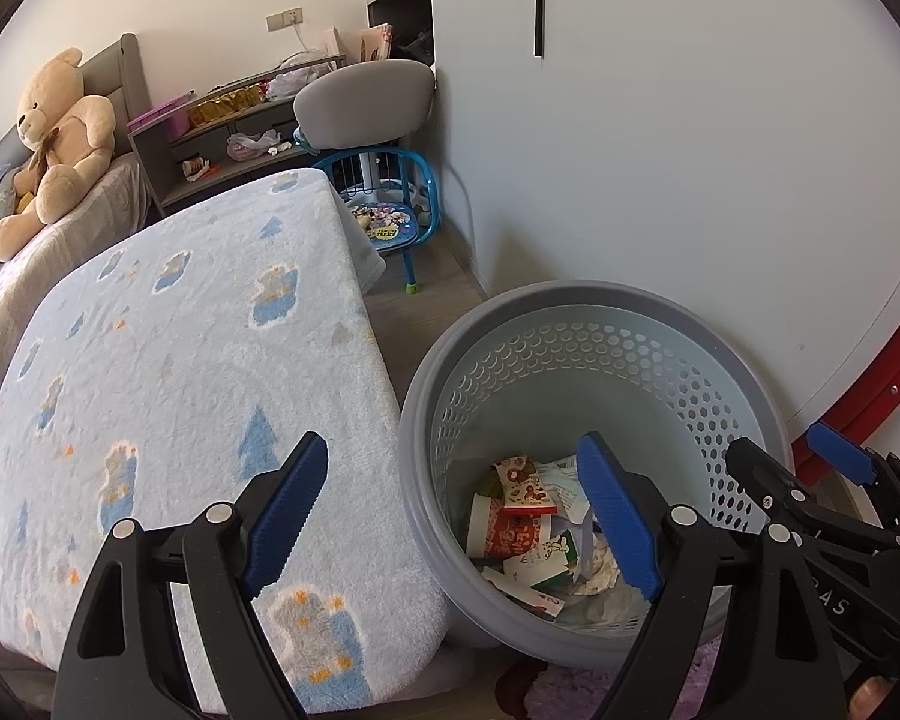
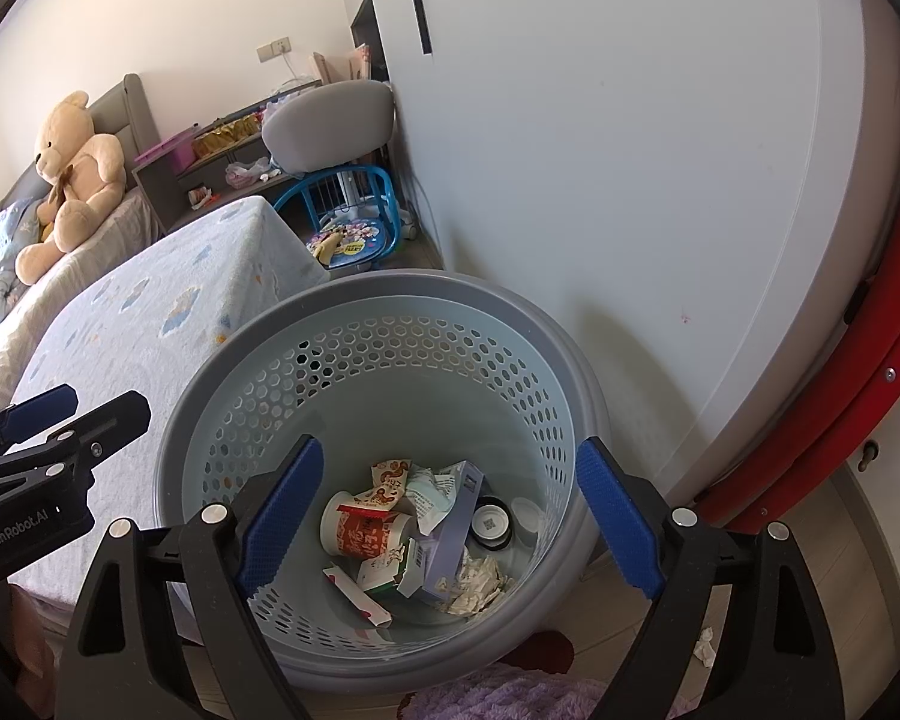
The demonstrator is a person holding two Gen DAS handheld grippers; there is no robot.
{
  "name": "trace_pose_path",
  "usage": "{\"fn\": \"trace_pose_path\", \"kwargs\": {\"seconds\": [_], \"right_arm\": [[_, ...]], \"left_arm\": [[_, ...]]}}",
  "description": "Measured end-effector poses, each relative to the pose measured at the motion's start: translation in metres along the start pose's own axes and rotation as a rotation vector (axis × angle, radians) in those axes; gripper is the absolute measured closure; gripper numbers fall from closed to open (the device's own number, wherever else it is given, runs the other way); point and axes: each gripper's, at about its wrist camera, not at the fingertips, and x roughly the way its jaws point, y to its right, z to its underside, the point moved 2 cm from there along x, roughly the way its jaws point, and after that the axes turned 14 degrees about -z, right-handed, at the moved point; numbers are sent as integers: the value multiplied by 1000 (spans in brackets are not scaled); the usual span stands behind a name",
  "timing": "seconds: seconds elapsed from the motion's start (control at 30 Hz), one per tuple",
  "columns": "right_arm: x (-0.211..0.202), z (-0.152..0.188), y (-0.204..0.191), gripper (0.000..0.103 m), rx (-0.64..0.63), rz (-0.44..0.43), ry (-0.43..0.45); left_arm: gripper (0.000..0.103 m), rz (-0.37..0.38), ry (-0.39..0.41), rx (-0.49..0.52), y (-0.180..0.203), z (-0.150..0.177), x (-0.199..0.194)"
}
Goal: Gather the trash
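Standing on the floor between the blanket-covered bed (image 1: pixel 198 360) and the white wall, the grey perforated plastic bin (image 2: pixel 384 360) is seen holding the trash (image 2: pixel 414 528) (cup, cartons, wrappers). Both the left claw (image 1: pixel 456 516) and right claw (image 2: pixel 450 516) are held released and empty above it. A crumpled tissue (image 2: pixel 705 648) on the floor is shown only by the right view.

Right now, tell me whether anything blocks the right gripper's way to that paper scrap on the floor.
Nothing visible does. The right gripper hangs open over the bin; the scrap lies on bare floor right of the bin.
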Motion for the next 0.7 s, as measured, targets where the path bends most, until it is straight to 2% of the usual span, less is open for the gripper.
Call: {"fn": "trace_pose_path", "kwargs": {"seconds": [0.7], "right_arm": [[-1, 0, -1, 18, -2, 2, -1]], "left_arm": [[22, -15, -3, 1, 1, -2, -1]]}}
